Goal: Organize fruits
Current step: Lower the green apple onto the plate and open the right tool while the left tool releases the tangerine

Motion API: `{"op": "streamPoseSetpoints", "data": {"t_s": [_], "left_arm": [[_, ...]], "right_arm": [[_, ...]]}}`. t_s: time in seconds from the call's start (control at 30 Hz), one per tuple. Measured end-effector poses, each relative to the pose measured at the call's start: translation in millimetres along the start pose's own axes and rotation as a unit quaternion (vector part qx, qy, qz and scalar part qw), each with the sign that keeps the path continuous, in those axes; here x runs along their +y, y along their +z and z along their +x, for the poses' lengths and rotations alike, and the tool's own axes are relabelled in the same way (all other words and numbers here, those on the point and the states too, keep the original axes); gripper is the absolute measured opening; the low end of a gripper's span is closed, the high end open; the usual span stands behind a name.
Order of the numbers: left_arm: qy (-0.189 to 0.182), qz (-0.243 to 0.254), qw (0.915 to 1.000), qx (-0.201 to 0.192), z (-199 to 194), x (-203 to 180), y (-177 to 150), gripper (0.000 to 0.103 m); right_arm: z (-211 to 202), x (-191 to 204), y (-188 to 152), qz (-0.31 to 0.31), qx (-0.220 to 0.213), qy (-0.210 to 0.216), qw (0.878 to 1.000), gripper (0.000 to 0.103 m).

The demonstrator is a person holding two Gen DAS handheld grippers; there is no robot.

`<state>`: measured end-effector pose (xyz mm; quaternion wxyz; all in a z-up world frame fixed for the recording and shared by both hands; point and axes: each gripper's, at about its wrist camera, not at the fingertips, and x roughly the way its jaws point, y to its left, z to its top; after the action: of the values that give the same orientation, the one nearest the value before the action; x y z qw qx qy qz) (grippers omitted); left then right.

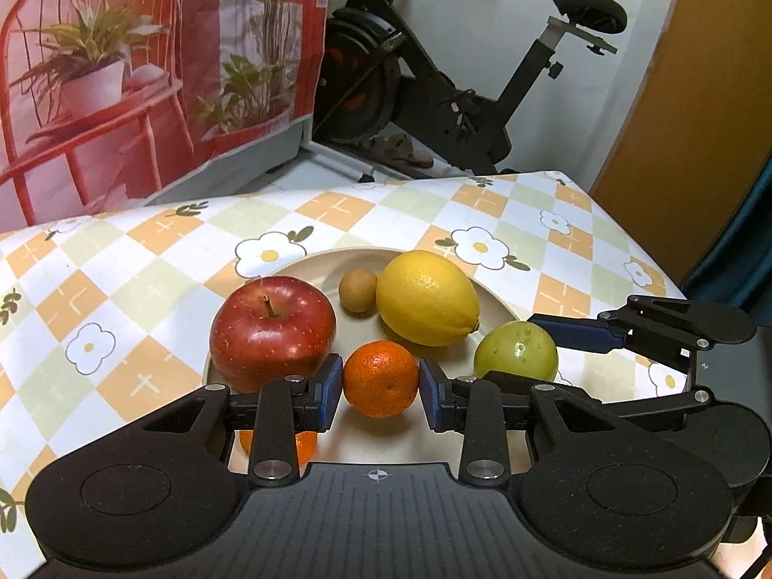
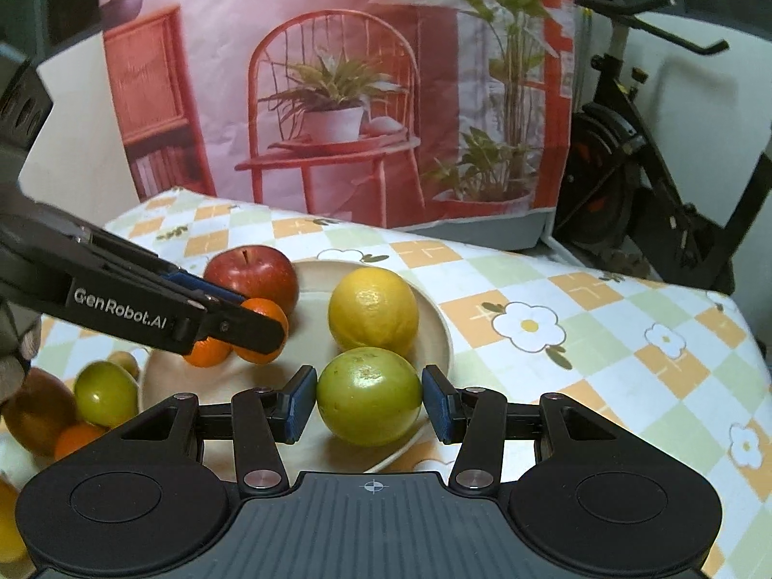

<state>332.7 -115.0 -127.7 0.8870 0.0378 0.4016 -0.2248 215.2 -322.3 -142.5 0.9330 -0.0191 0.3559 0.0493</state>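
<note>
A cream plate (image 1: 309, 265) (image 2: 434, 318) on the checked tablecloth holds a red apple (image 1: 272, 333) (image 2: 251, 272), a yellow lemon (image 1: 427, 296) (image 2: 372, 311), a small brown fruit (image 1: 358, 291) and a second tangerine (image 2: 207, 352). My left gripper (image 1: 381, 391) is shut on a tangerine (image 1: 381, 379) (image 2: 270, 316) just above the plate's near side. My right gripper (image 2: 369, 403) is shut on a green fruit (image 2: 369, 395) (image 1: 516, 350) at the plate's right rim.
Several loose fruits lie to the plate's left in the right wrist view: a green one (image 2: 105, 398), a brown one (image 2: 36, 410) and an orange one (image 2: 77, 439). A printed bag (image 2: 337, 96) and an exercise bike (image 1: 434, 62) stand behind the table.
</note>
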Motion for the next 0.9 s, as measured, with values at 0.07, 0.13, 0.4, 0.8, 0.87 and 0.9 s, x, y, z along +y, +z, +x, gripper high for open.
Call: {"op": "streamPoseSetpoints", "data": {"t_s": [0.07, 0.13, 0.4, 0.8, 0.87, 0.9], "left_arm": [[0.0, -0.006, 1.0, 0.002, 2, 2, 1, 0.036], [-0.002, -0.011, 0.9999, 0.006, 5, 2, 3, 0.036], [-0.003, -0.023, 0.9996, 0.015, 18, 2, 10, 0.036], [0.013, -0.015, 0.9998, 0.005, 24, -4, 16, 0.037], [0.012, -0.015, 0.9998, 0.006, 25, -4, 16, 0.037], [0.01, -0.018, 0.9998, 0.007, 25, -4, 16, 0.038]], "right_arm": [[3, 0, 0, -0.011, 0.003, -0.001, 1.0, 0.044], [5, 1, -1, -0.02, 0.005, -0.003, 1.0, 0.044], [10, 2, -1, -0.05, 0.001, -0.011, 0.999, 0.044], [14, 4, 0, -0.072, 0.0, -0.021, 0.997, 0.045], [14, 5, 0, -0.071, 0.0, -0.022, 0.997, 0.045], [13, 5, 0, -0.071, 0.0, -0.023, 0.997, 0.045]]}}
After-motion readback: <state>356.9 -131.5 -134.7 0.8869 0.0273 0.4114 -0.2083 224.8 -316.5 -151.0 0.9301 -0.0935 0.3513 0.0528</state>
